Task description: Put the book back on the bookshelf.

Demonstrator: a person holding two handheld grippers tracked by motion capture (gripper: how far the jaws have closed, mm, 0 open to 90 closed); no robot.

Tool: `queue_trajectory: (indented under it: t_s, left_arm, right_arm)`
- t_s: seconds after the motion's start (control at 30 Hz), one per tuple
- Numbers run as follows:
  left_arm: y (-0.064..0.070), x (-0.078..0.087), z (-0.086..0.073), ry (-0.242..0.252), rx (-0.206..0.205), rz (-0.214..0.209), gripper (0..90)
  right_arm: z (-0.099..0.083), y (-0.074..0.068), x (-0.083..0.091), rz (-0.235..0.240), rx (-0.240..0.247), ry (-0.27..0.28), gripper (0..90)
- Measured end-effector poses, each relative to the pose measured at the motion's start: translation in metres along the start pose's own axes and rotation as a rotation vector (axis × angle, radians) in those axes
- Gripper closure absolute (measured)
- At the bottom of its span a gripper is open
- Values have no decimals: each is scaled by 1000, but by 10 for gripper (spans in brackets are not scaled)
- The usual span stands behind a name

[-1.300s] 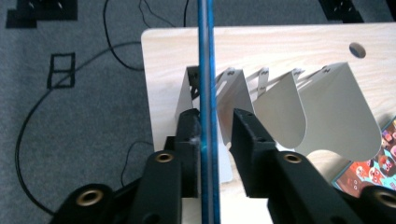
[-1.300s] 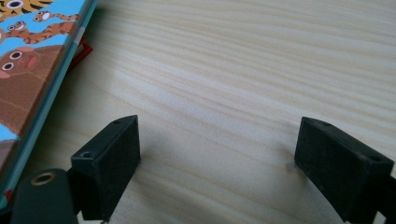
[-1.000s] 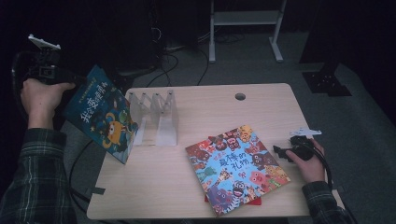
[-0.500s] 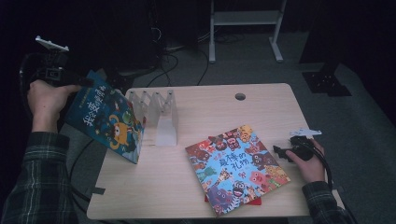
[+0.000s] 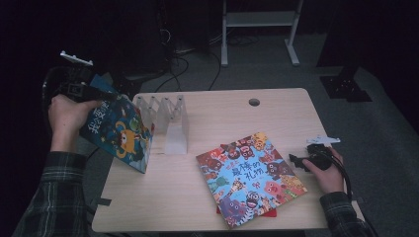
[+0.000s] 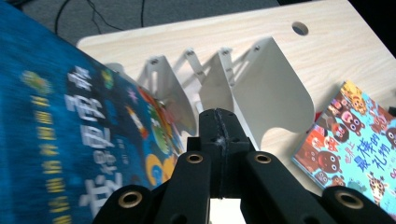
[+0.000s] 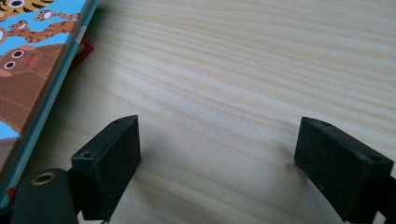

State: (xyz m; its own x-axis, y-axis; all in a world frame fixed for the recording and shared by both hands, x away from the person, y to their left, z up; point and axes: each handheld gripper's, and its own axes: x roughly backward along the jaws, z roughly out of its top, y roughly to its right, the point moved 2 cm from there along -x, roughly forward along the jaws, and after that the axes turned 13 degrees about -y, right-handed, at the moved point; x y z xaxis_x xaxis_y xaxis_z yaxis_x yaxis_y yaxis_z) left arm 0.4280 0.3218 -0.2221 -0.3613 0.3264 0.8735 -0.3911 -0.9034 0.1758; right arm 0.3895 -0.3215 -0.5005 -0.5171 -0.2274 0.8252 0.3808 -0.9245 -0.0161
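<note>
Blue book (image 5: 116, 129) in left claw (image 6: 218, 122), jaws meet; high view hides them.

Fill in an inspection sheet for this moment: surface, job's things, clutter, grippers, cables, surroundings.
Surface: light wooden table with a round cable hole.
Job's things: blue picture book held tilted off the table's left edge beside the white accordion book rack; a second picture book lies flat on a red item.
Clutter: nothing seen.
Grippers: left gripper jaws together, the blue book beside them, its grip on the book cannot be made out; right gripper open, empty, low over the table.
Cables: black cable at the right hand; more on the floor behind.
Surroundings: dark room, white metal frame.
</note>
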Motion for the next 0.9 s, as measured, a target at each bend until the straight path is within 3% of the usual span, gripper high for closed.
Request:
queue_trajectory:
  t_s: [0.33, 0.9]
  left_arm:
    - [19, -23, -10, -50, -52, -28, 900]
    - [50, -58, -35, -77, -121, -48, 897]
  right_arm:
    - [0, 0, 0, 0, 1, -1, 133]
    - [0, 0, 0, 0, 2, -1, 132]
